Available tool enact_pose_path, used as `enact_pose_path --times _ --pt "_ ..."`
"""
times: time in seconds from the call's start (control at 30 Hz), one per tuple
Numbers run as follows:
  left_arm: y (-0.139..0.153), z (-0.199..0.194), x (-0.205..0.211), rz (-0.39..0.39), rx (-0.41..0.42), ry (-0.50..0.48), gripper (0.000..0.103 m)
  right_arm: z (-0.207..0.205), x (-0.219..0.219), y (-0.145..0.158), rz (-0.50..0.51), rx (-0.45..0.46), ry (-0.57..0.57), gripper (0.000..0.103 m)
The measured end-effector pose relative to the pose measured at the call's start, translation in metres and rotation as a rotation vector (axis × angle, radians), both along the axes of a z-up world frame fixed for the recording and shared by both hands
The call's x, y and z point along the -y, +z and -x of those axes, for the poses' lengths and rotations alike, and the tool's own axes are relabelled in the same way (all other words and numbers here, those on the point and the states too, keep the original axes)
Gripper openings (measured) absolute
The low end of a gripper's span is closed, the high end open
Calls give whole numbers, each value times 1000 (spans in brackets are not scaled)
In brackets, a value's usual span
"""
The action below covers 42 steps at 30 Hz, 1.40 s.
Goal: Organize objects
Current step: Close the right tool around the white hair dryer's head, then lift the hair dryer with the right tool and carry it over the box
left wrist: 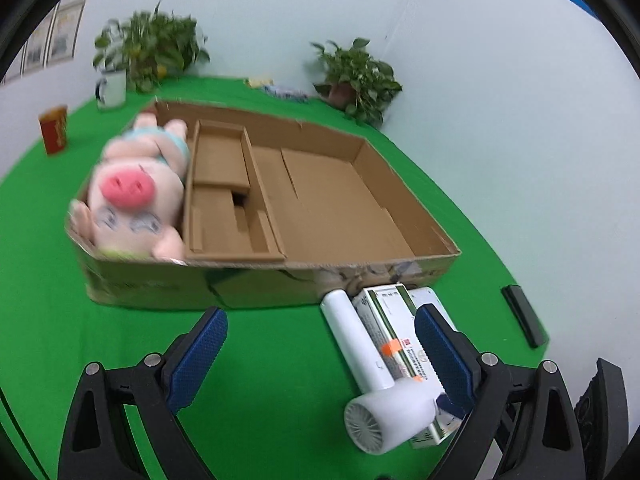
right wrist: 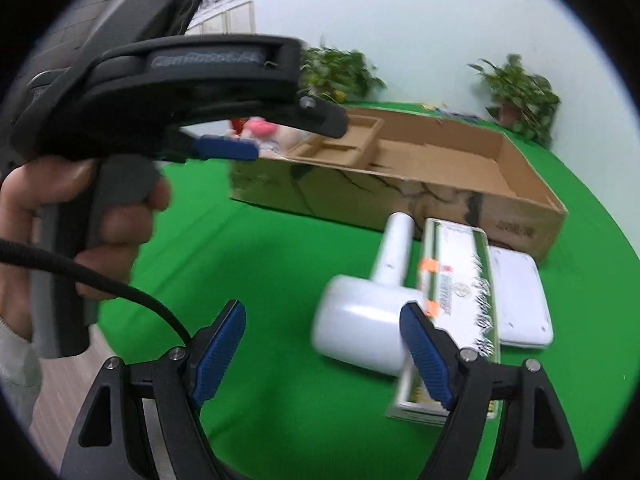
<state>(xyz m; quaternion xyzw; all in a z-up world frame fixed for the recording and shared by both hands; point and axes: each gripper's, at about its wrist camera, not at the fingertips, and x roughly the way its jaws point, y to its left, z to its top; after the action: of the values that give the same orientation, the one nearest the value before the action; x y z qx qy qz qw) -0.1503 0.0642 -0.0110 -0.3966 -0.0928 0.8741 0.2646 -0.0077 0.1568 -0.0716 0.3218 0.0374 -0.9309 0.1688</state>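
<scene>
My tool pads [left wrist: 440,356] are blue on black arms. The counter [left wrist: 272,360] is bright green, the box [left wrist: 328,184] plain brown, the pig [left wrist: 132,192] pink, the hairdryer [left wrist: 384,412] white.

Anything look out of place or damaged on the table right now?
The cardboard box has a torn, cracked front wall. The white hair dryer, a green-and-white carton and a flat white device lie outside it on the green cloth. Only the pig plush is inside.
</scene>
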Motion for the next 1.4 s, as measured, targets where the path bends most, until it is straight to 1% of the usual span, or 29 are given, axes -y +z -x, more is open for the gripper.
enact_pose_path --times 0.17,0.27,0.33,0.37,0.4,0.43,0.47,0.5,0.53,0.6,0.67,0.77,0.83,0.93,1.0,1.2,1.3,1.4 --pt "-17 13 -13 -32 61 -49 86 17 -17 -8 6 66 -73 79" --pt "-28 25 -19 -45 103 -73 80 20 -15 -10 -6 77 -77 79" --pt "-37 32 -25 -47 138 -90 76 20 -6 -9 -10 73 -52 79" --pt "-41 35 -26 -51 151 -98 75 20 -2 -8 -21 62 -52 78" --pt "-44 38 -28 -61 170 -107 75 20 0 -8 -36 52 -57 72" --pt "-49 43 -32 -74 191 -122 74 21 4 -7 -54 43 -62 70" --pt "-52 46 -34 -79 203 -135 70 23 5 -7 -70 41 -78 66" --pt "-54 49 -37 -81 212 -148 68 24 5 -8 -80 42 -95 61" --pt "-58 52 -41 -84 223 -159 68 25 5 -9 -83 44 -106 60" --pt "-63 53 -46 -88 240 -175 62 24 3 -10 -58 51 -124 59" --pt "-70 51 -52 -79 269 -193 58 18 2 -10 -45 56 -131 58" --pt "-80 38 -55 -40 295 -212 56 5 2 -10 -29 70 -108 57" --pt "-86 34 -52 -42 327 -217 54 -6 2 -10 -29 74 -91 57" --pt "-87 34 -48 -38 324 -206 48 -6 0 -10 -17 110 -91 58" --pt "-88 38 -48 -28 330 -197 39 3 -1 -9 1 143 -100 60" --pt "-87 40 -39 -41 342 -192 38 24 1 -12 6 198 -129 60" --pt "-82 31 -33 -42 333 -197 36 15 3 -12 6 190 -135 60" --pt "-78 23 -21 -95 338 -177 33 4 7 -11 -14 170 -137 60"
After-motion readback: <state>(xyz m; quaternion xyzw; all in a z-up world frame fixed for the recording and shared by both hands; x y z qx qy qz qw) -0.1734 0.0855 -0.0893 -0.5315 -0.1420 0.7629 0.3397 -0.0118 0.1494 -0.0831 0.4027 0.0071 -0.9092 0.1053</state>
